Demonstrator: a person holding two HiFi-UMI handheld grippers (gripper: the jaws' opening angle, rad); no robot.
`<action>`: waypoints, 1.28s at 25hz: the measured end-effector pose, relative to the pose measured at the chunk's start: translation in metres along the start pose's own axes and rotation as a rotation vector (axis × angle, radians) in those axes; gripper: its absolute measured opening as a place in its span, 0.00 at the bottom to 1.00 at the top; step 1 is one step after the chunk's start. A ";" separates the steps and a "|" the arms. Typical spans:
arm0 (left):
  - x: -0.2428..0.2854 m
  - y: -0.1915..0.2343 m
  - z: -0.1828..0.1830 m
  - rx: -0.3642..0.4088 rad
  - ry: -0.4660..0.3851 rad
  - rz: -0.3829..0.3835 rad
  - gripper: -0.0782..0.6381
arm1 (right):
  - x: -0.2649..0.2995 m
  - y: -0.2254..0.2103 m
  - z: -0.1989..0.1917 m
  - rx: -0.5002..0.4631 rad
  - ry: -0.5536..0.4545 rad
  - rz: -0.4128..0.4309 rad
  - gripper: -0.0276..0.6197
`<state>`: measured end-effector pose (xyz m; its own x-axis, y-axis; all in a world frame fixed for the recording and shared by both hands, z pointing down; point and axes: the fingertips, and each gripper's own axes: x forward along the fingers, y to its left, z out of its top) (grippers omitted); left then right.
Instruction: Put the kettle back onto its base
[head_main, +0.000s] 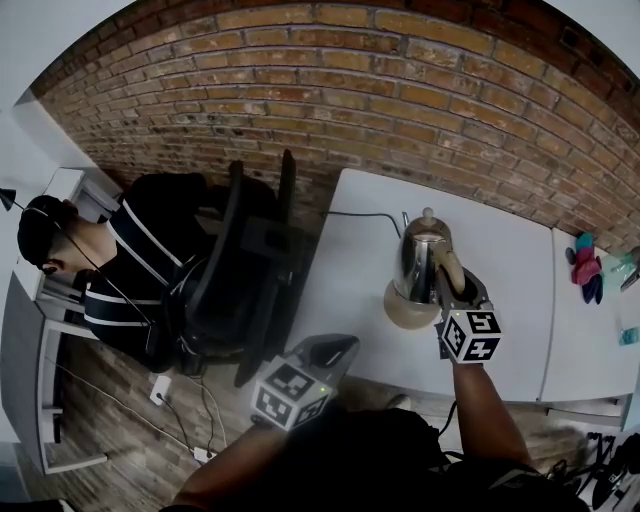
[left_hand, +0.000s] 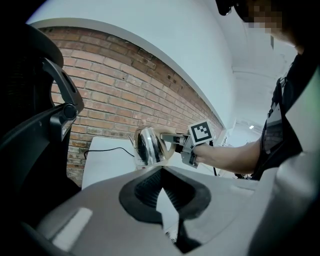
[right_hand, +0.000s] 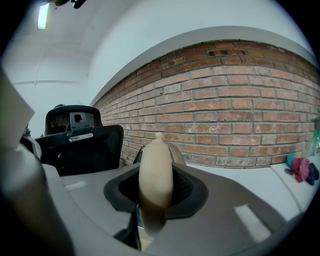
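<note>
A shiny steel kettle (head_main: 418, 262) with a beige handle (head_main: 452, 270) stands over its round beige base (head_main: 400, 308) on the white table (head_main: 500, 260); I cannot tell whether it rests on the base. My right gripper (head_main: 452, 288) is shut on the handle (right_hand: 155, 170), which fills the gap between its jaws. The left gripper view shows the kettle (left_hand: 148, 145) and my right gripper (left_hand: 176, 140) from the side. My left gripper (head_main: 338, 347) hangs by the table's front edge, left of the kettle, its jaws together with nothing between them (left_hand: 161, 173).
A black cord (head_main: 365, 215) runs across the table from its left edge to the kettle's base. A black office chair (head_main: 245, 260) and a seated person (head_main: 110, 265) are to the left. Pink and blue items (head_main: 586, 266) lie on the adjoining table at the right. A brick wall (head_main: 400, 90) stands behind.
</note>
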<state>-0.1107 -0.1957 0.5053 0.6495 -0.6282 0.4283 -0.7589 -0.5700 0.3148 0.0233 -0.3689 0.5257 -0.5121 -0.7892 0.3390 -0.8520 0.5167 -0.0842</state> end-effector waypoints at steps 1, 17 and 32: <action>0.000 0.001 0.000 -0.003 0.000 0.002 0.11 | 0.000 0.001 0.000 -0.002 -0.001 0.001 0.22; 0.010 0.000 0.000 -0.006 0.007 -0.023 0.11 | -0.021 0.009 -0.024 -0.037 0.062 -0.014 0.21; 0.017 -0.017 -0.004 0.013 0.029 -0.079 0.11 | -0.046 0.024 -0.063 -0.043 0.139 -0.040 0.21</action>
<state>-0.0867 -0.1947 0.5109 0.7056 -0.5657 0.4266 -0.7046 -0.6239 0.3380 0.0333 -0.2992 0.5667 -0.4552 -0.7576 0.4678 -0.8645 0.5019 -0.0285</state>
